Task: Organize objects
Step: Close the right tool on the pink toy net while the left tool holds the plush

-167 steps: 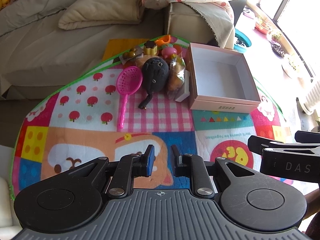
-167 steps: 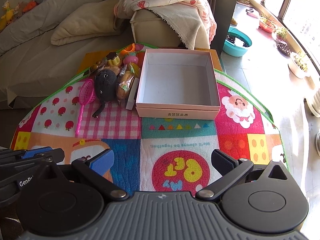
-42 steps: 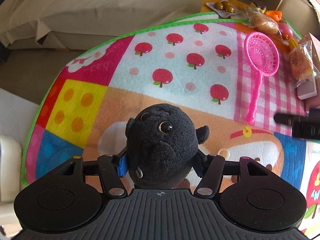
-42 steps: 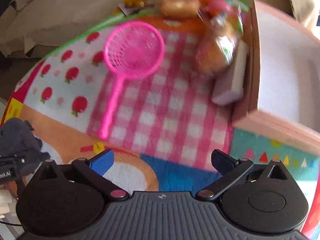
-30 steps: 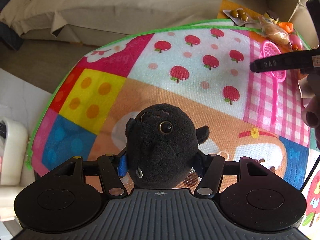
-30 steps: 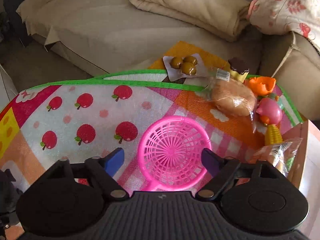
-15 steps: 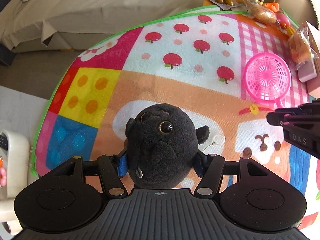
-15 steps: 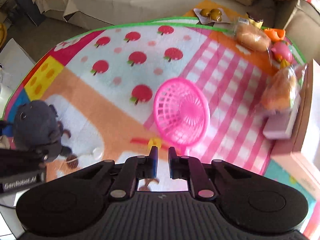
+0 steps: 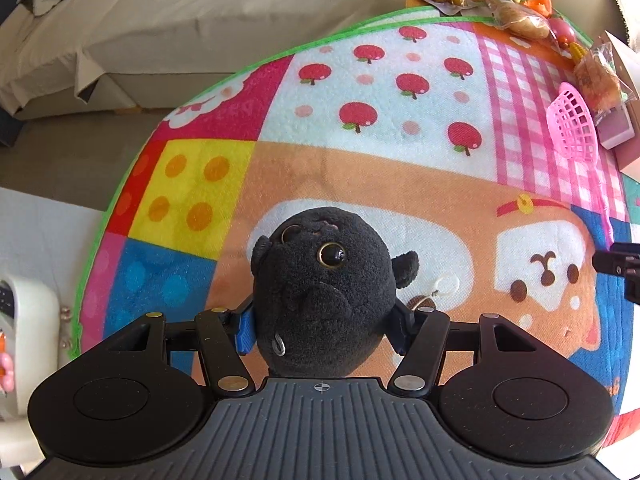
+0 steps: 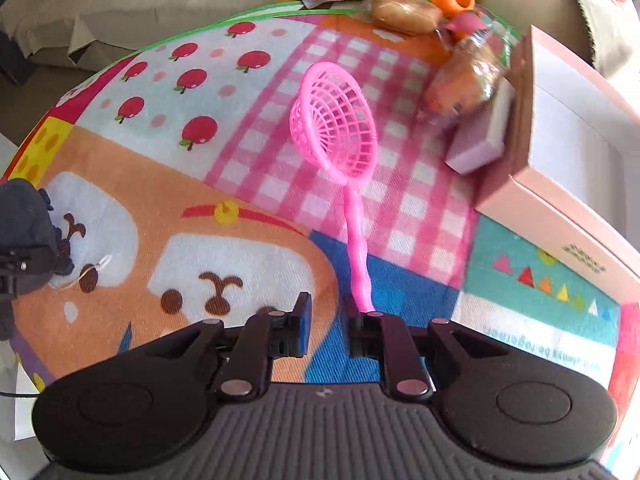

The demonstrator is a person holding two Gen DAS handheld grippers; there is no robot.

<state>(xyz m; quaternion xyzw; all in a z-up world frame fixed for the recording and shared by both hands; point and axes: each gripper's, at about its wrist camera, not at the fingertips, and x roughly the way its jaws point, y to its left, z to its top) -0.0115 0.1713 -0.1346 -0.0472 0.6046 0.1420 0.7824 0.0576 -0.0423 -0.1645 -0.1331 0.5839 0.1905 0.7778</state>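
Left gripper (image 9: 322, 330), pointing steeply down over the play mat (image 9: 208, 116), pinches a black plush toy (image 9: 320, 288) between both pads. Centre: right gripper (image 10: 325, 318), jaws drawn close together, with the end of the pink toy strainer's (image 10: 338, 128) handle at its right finger; whether both pads press on it cannot be told. The strainer's basket hangs over the checked patch. Right: an open pink box (image 10: 560, 184), with wrapped snacks (image 10: 460, 80) just beside its left wall.

Almost no text is showing clearly — the colourful patchwork cloth play mat (image 10: 560, 344) is carrying one upside-down printed line, blurred, seemingly ending in "together"; the pink cardboard box (image 10: 576, 256) is bearing a small unreadable print.
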